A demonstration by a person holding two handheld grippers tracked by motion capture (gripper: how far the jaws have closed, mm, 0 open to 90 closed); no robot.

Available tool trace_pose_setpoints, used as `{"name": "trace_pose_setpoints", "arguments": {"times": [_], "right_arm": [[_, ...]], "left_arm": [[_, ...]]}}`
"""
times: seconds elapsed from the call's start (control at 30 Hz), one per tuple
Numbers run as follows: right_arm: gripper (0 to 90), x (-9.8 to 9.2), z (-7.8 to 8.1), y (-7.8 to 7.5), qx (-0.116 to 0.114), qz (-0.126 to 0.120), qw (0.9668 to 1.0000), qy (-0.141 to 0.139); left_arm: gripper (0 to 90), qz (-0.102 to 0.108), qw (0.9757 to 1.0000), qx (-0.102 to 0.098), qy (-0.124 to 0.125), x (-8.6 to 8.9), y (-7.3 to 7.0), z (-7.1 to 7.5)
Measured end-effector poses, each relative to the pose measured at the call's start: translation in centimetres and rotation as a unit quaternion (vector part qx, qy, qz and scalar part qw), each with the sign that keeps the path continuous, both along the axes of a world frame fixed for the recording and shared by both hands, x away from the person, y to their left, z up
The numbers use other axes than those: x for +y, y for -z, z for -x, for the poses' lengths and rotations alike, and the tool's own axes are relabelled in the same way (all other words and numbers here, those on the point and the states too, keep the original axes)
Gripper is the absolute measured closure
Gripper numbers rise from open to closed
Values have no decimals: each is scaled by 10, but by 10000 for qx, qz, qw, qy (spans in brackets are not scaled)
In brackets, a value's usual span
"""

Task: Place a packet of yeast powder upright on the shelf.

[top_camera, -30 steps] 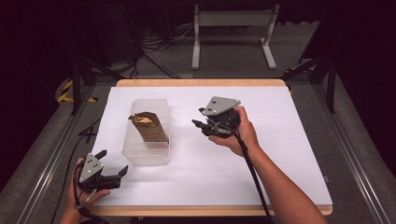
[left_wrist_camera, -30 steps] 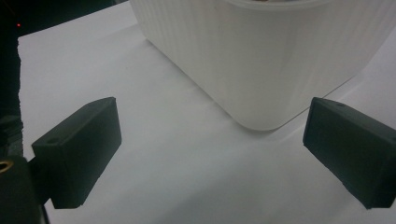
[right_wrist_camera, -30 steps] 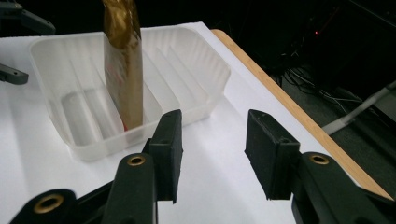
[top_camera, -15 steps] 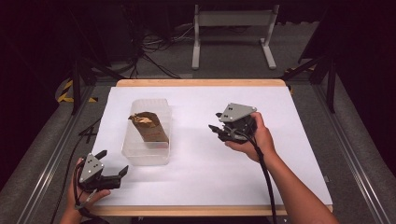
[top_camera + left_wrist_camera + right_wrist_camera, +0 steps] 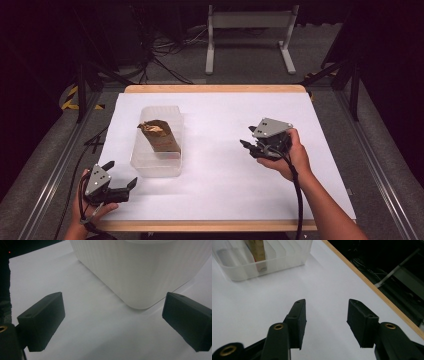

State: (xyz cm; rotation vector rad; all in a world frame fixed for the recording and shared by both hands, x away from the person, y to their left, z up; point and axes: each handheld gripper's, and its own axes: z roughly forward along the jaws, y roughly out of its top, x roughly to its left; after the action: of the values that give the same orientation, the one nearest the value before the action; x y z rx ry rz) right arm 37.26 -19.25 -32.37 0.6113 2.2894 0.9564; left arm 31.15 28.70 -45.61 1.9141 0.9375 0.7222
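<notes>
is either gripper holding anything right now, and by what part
Nothing is held. The left gripper and right gripper both stand open over bare paper; the brown bag sits untouched in the tub.

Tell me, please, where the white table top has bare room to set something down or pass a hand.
The widest bare patch lies between the clear plastic bin and the right gripper, running to the table's far wooden edge. The near strip between both grippers is free too. It is crowded at the near left, where the left gripper sits close to the bin's corner.
</notes>
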Motion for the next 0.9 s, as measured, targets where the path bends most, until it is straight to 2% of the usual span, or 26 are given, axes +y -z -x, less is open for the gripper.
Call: {"name": "trace_pose_setpoints", "arguments": {"times": [0.17,0.37,0.47,0.57,0.73,0.9], "right_arm": [[469,-11,4,5,11,66,9999,94],[396,-25,10,13,-6,150,9995,276],[343,-34,12,19,-85,35,9993,364],[275,-42,15,28,-125,53,9988,469],[232,-57,19,40,-91,-16,9983,569],[171,-74,22,49,-101,-7,9968,795]], "left_arm": [[53,8,10000,15,-23,-1,0,0],[53,9,10000,8,-16,-1,0,0],[53,4,10000,-2,-8,0,0,0],[53,14,10000,11,-17,0,0,0],[54,-23,10000,9,-14,-1,0,0],[54,-26,10000,17,-13,-1,0,0]]}}
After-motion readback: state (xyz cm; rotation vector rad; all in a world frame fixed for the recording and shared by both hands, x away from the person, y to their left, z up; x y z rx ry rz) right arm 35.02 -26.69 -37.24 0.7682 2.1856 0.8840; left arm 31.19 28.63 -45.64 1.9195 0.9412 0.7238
